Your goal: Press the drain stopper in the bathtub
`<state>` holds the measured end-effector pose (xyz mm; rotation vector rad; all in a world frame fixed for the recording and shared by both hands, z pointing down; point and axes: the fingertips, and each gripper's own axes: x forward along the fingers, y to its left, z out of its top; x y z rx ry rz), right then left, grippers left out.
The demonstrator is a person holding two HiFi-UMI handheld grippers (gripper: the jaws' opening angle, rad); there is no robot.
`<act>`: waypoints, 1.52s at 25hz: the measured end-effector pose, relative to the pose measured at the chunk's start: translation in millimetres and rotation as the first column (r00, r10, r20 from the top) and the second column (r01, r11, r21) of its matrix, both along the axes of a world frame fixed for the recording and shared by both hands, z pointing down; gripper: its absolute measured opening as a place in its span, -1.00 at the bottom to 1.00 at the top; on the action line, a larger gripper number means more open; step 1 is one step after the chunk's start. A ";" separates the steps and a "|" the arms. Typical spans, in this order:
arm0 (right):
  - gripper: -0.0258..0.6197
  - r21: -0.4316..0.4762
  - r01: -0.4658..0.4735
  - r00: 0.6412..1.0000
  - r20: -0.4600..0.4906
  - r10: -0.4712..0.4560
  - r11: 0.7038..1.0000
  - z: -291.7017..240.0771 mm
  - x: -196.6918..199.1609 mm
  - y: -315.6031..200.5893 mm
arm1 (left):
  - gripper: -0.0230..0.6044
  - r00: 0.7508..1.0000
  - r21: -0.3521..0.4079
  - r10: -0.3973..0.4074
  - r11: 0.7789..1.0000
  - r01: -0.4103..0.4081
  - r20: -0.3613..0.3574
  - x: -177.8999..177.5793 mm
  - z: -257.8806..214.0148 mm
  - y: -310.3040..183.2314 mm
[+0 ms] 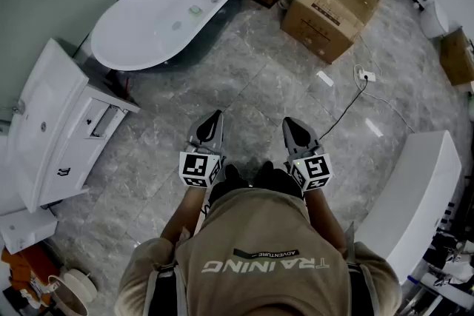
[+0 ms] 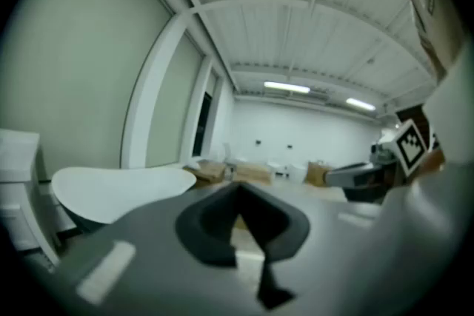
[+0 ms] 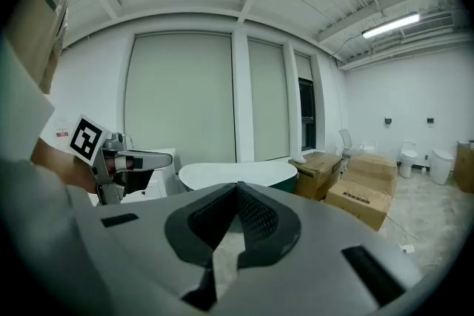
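A white freestanding bathtub [image 1: 170,11] stands at the far left of the room; it also shows ahead in the left gripper view [image 2: 118,189] and the right gripper view [image 3: 237,174]. A small round fitting [image 1: 177,25] lies on its floor; I cannot tell whether it is the drain stopper. My left gripper [image 1: 212,117] and right gripper [image 1: 290,122] are side by side close to the person's body, over the grey tiled floor and well short of the tub. Both pairs of jaws meet at their tips with nothing between them, as seen at the left gripper [image 2: 238,189] and the right gripper [image 3: 238,186].
A white vanity cabinet [image 1: 52,122] with an open drawer stands at the left. Cardboard boxes [image 1: 333,4] sit beyond the tub's right end. A socket strip with a black cable [image 1: 364,75] lies on the floor. A long white unit [image 1: 415,196] stands at the right.
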<state>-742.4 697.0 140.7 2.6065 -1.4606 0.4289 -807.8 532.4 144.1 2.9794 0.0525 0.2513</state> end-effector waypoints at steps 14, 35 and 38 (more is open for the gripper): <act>-0.89 0.037 0.078 0.997 0.014 -0.078 0.996 3.2 33.9 -19.7 | -0.92 1.000 0.019 -0.003 1.000 0.002 0.015 31.5 -7.4 3.3; -0.89 0.049 0.133 0.989 0.059 -0.135 0.990 24.9 189.5 13.5 | -0.92 0.996 0.012 -0.051 0.999 0.050 0.074 173.4 -10.0 41.5; -0.89 0.051 0.138 0.984 0.103 -0.143 0.989 36.6 215.3 -6.5 | -0.92 0.995 -0.016 -0.052 0.998 0.054 0.089 202.5 -2.1 20.8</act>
